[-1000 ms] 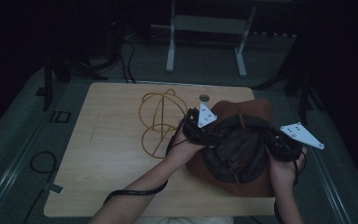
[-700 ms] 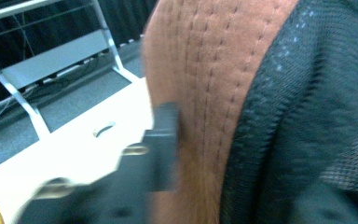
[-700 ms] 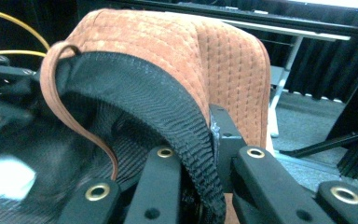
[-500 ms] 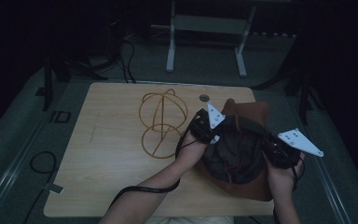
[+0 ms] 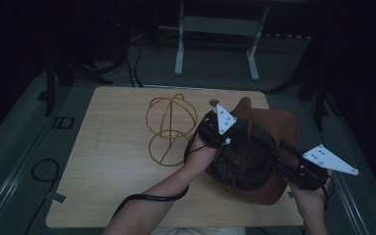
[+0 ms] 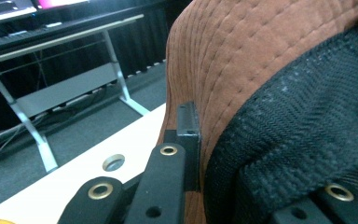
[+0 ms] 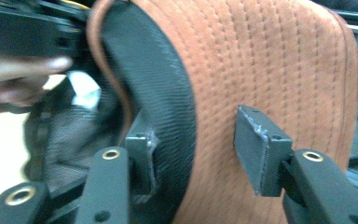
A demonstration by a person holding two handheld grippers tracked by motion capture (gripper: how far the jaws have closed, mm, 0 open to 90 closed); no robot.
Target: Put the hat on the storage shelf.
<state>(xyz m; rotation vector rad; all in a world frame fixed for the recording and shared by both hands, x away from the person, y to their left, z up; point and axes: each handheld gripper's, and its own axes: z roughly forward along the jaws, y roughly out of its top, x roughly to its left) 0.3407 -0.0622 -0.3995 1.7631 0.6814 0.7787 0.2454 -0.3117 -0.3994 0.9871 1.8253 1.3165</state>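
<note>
Two grippers work the brim of an upturned brown hat at the right of the table.

The brown hat (image 5: pixel 269 147) lies crown-down at the right centre of the high view, its dark lining up, likely so the brim can be reached. The left gripper (image 6: pixel 193 154) is clamped on the brim at the hat's upper-left edge, pinning it in place. The right gripper (image 7: pixel 193 154), at the lower right, has just been opening its jaws; they straddle the brim without pressing, apparently to regrip. A wire frame (image 5: pixel 170 128) rests left of the hat.
</note>
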